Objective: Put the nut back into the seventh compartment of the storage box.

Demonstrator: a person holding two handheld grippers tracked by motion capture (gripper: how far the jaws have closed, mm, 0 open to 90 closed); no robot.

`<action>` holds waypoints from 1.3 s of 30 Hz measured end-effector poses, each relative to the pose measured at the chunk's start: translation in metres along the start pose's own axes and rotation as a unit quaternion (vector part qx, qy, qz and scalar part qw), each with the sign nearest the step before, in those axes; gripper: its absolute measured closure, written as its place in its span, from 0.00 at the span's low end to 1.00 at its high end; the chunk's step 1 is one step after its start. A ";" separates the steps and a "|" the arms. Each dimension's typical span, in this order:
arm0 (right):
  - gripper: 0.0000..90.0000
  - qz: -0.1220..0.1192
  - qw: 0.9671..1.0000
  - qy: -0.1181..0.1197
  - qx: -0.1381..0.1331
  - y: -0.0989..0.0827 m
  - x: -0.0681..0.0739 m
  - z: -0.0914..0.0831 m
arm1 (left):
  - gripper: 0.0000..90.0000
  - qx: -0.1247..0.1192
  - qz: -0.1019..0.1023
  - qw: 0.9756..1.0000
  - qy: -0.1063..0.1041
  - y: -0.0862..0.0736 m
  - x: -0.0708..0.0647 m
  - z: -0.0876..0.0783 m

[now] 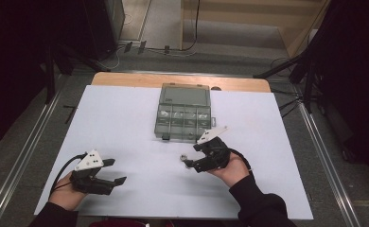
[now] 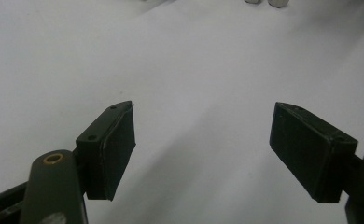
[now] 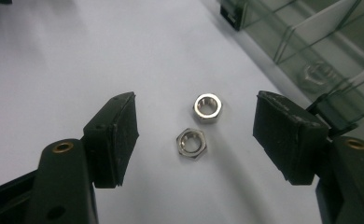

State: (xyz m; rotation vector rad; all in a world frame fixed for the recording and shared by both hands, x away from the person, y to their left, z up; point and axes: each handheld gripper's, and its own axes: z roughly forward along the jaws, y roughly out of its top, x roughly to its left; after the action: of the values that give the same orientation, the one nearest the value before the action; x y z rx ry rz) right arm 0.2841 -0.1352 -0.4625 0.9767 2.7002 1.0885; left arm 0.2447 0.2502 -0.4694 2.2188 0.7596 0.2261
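While held low over the white sheet [image 1: 126,123], right gripper [image 3: 196,135] with jaws spread wide, gripping nothing. Between those jaws, flat on the sheet: two hex nuts, near nut [image 3: 191,143] and far nut [image 3: 207,108], just apart, clear of both pads. Beside them, clear compartment box [image 1: 182,113], lid raised. Left gripper [image 2: 203,149] likewise spread wide and empty, resting well apart at the sheet's near left.

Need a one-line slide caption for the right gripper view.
Open right hand-held gripper poised over two steel hex nuts lying apart on white table, clear compartment box alongside.
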 end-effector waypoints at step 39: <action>0.80 -0.049 0.988 -0.041 0.138 0.005 0.015 0.041 | 0.25 0.002 0.000 1.000 -0.007 0.001 -0.001 0.001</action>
State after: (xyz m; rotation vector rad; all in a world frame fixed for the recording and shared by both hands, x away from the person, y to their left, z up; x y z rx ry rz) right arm 0.2868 -0.0991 -0.4870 0.8887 2.8456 0.6537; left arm 0.2445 0.2485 -0.4698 2.2225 0.7524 0.2082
